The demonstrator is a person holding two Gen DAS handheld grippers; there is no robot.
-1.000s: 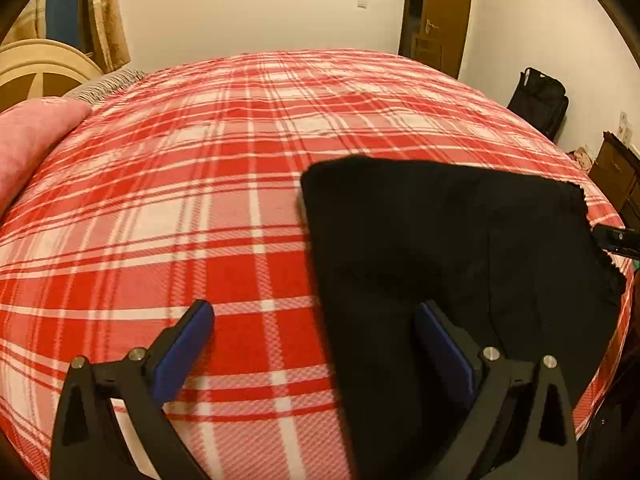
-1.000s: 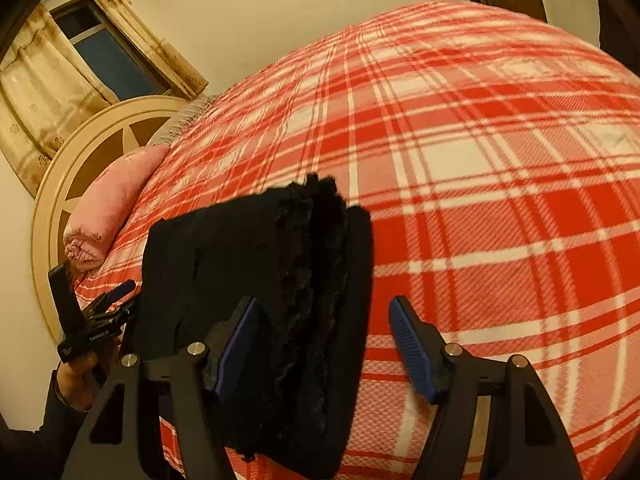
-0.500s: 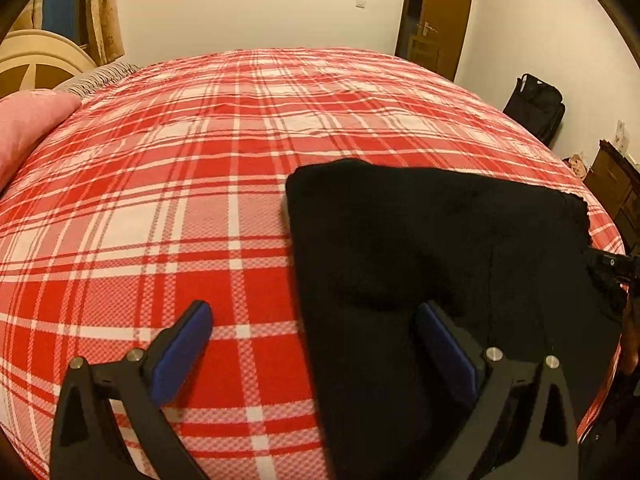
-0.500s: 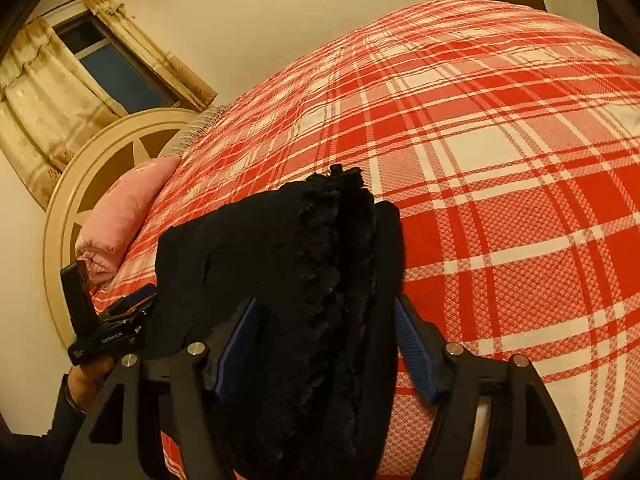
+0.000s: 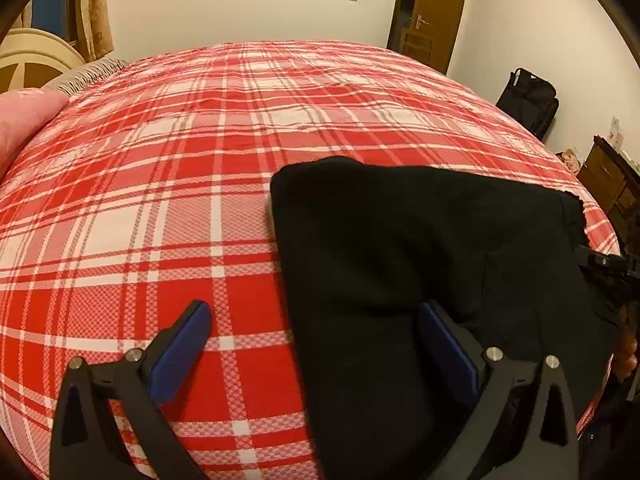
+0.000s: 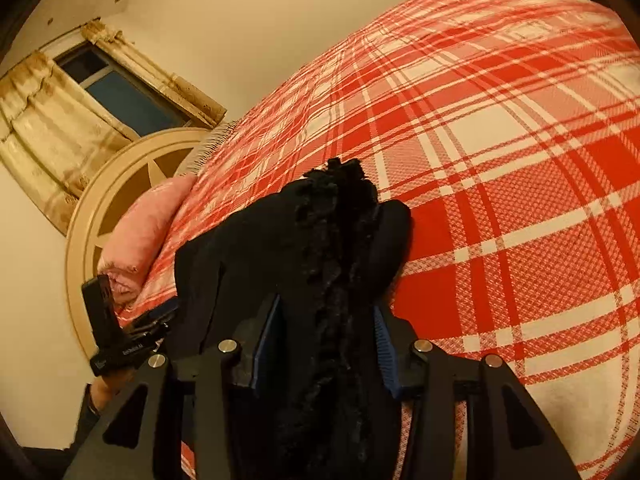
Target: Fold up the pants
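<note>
Now the right gripper [image 6: 326,344] has closed on the black pants' [image 5: 400,256] frayed edge, lower centre of its view.
Left gripper [image 5: 316,344] stays wide open, straddling the folded pants' left edge on the plaid bed [image 5: 160,200]; a lift looks ready.

Pants [image 5: 420,248] plain black, frayed edge same black. Bed cover [image 5: 192,184] red and white plaid. Both grippers, left gripper [image 5: 316,340] and right gripper [image 6: 326,344]: black frames, blue pads, silver screws. Pillow [image 6: 148,224] pink. Headboard [image 6: 120,184] cream. Curtains [image 6: 52,120] beige-gold with a faint pattern. Walls off-white, door [image 5: 434,12] brown, bag [image 5: 528,100] black.
</note>
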